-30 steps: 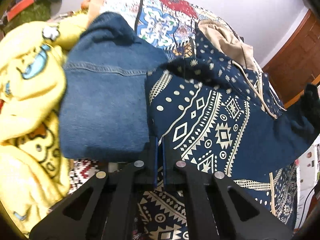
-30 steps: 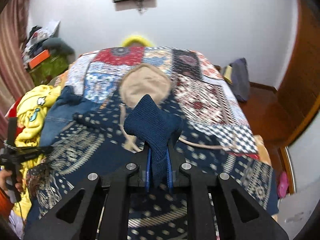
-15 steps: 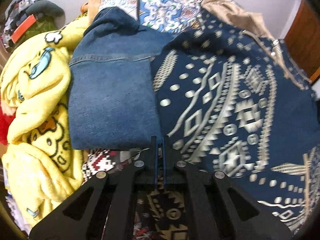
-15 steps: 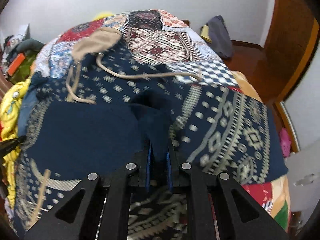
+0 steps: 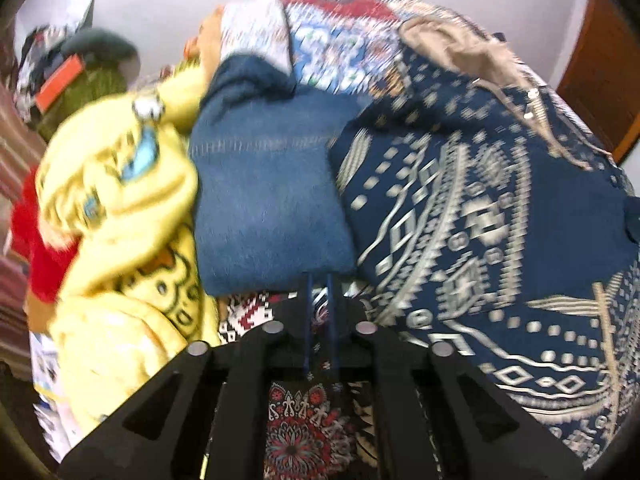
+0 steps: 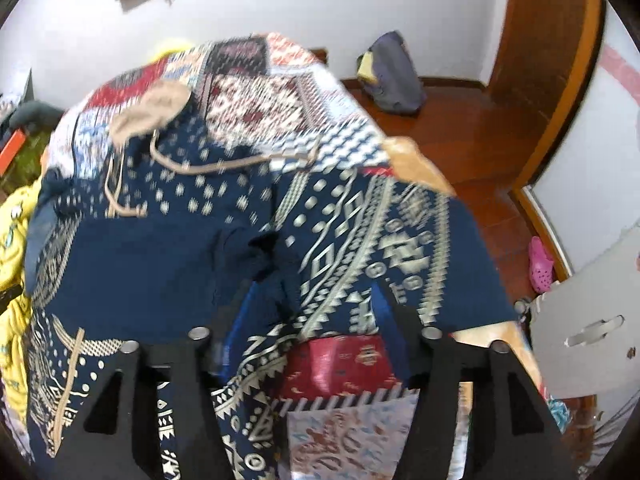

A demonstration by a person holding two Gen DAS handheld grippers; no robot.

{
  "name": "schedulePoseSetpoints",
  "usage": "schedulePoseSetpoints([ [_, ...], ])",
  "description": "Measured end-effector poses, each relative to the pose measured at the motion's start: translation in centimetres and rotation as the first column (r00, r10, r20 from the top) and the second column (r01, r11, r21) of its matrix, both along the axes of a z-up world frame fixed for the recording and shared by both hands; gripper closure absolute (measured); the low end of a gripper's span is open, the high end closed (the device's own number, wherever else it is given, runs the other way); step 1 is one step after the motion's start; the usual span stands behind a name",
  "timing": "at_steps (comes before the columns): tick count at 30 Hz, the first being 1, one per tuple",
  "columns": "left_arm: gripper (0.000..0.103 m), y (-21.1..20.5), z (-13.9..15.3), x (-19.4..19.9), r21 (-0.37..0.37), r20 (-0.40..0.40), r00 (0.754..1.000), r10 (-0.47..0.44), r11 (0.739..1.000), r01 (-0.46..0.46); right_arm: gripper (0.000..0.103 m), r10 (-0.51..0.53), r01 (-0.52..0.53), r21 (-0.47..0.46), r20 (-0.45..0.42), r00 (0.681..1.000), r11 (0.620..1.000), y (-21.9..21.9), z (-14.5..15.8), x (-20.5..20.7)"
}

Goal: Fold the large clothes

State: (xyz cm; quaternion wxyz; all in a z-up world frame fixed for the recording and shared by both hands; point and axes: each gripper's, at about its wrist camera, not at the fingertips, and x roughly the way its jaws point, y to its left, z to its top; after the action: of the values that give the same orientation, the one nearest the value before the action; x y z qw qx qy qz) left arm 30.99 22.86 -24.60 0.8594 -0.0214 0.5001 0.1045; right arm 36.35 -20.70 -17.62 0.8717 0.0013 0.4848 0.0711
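Note:
A navy hoodie with cream geometric print and a beige-lined hood lies spread on the bed. My left gripper hovers just off its left edge, over the bedspread. Its jaws are opening, a narrow gap with nothing in it. In the right wrist view the hoodie fills the middle, with its dark sleeve cuff folded across the body. My right gripper stands over that sleeve with jaws opening wide. Fabric lies between the fingers, but the pads are not pressing on it.
A folded denim garment lies against the hoodie's left side, and a yellow printed garment is heaped beyond it. The patchwork bedspread covers the bed. On the wooden floor to the right are a grey bag and a pink shoe.
The right gripper carried the sleeve across the hoodie, lowered it onto the body and let go. The left gripper released the hoodie's edge and drew back a little.

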Motion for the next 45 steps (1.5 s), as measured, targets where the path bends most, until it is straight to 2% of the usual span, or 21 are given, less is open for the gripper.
schedulePoseSetpoints([
  [1, 0.075, -0.6, 1.1, 0.2, 0.009, 0.017, 1.0, -0.016, 1.0, 0.016, 0.043, -0.008, 0.008, 0.002, 0.014, 1.0, 1.0, -0.6, 0.7, -0.3],
  [2, 0.068, -1.1, 1.9, 0.3, 0.012, 0.034, 0.999, -0.027, 1.0, 0.027, 0.042, -0.016, 0.015, 0.005, 0.022, 1.0, 1.0, -1.0, 1.2, -0.3],
  [4, 0.043, -2.5, 3.9, 0.4, 0.017, 0.081, 0.995, -0.052, 0.999, 0.051, 0.041, -0.033, 0.032, 0.02, 0.037, 0.999, 0.999, -2.3, 2.2, -0.6],
  [7, 0.033, -4.7, 5.9, 1.2, 0.004, 0.129, 0.988, -0.089, 0.996, 0.089, 0.04, -0.042, 0.04, 0.046, 0.047, 0.998, 0.998, -3.6, 3.1, -0.8],
  [10, 0.028, -7.6, 7.3, 2.5, -0.028, 0.16, 0.979, -0.125, 0.991, 0.131, 0.038, -0.068, 0.066, 0.051, 0.044, 0.997, 0.997, -5.3, 3.2, -0.8],
  [14, 0.025, -11.0, 7.2, 4.7, -0.046, 0.169, 0.972, -0.166, 0.983, 0.176, 0.038, -0.109, 0.11, 0.067, -0.01, 0.994, 0.992, -8.0, 1.4, -0.4],
  [19, 0.025, -15.0, 5.0, 7.3, -0.088, 0.123, 0.968, -0.22, 0.969, 0.231, 0.038, -0.163, 0.173, 0.103, -0.099, 0.982, 0.98, -10.8, -2.2, 0.0],
  [25, 0.025, -18.2, 1.3, 9.6, -0.153, 0.052, 0.964, -0.259, 0.952, 0.264, 0.038, -0.207, 0.268, 0.262, -0.238, 0.949, 0.927, -13.5, -6.9, 1.3],
  [30, 0.025, -19.8, -0.7, 10.8, -0.181, 0.021, 0.961, -0.277, 0.944, 0.276, 0.038, -0.254, 0.332, 0.356, -0.25, 0.934, 0.873, -14.5, -8.3, 2.7],
  [33, 0.025, -20.5, -1.6, 11.4, -0.196, 0.012, 0.96, -0.28, 0.941, 0.277, 0.035, -0.271, 0.354, 0.379, -0.255, 0.928, 0.855, -14.7, -9.0, 3.8],
  [36, 0.025, -20.7, -2.0, 11.8, -0.211, 0.009, 0.962, -0.274, 0.94, 0.27, 0.038, -0.302, 0.379, 0.383, -0.248, 0.921, 0.842, -14.8, -9.4, 4.7],
  [39, 0.025, -21.1, -2.4, 12.1, -0.21, 0.005, 0.962, -0.272, 0.94, 0.267, 0.053, -0.325, 0.39, 0.366, -0.229, 0.918, 0.845, -14.8, -9.2, 5.5],
  [41, 0.025, -21.5, -2.3, 12.0, -0.189, 0.008, 0.959, -0.284, 0.941, 0.28, 0.075, -0.333, 0.388, 0.346, -0.209, 0.92, 0.854, -14.7, -8.6, 5.9],
  [43, 0.025, -21.8, -2.0, 11.6, -0.172, 0.013, 0.954, -0.299, 0.939, 0.297, 0.089, -0.338, 0.379, 0.32, -0.177, 0.924, 0.868, -14.6, -7.7, 5.9],
  [45, 0.025, -21.9, -1.1, 10.9, -0.145, 0.029, 0.949, -0.314, 0.938, 0.315, 0.092, -0.329, 0.357, 0.323, -0.141, 0.934, 0.876, -14.5, -6.6, 5.9],
])
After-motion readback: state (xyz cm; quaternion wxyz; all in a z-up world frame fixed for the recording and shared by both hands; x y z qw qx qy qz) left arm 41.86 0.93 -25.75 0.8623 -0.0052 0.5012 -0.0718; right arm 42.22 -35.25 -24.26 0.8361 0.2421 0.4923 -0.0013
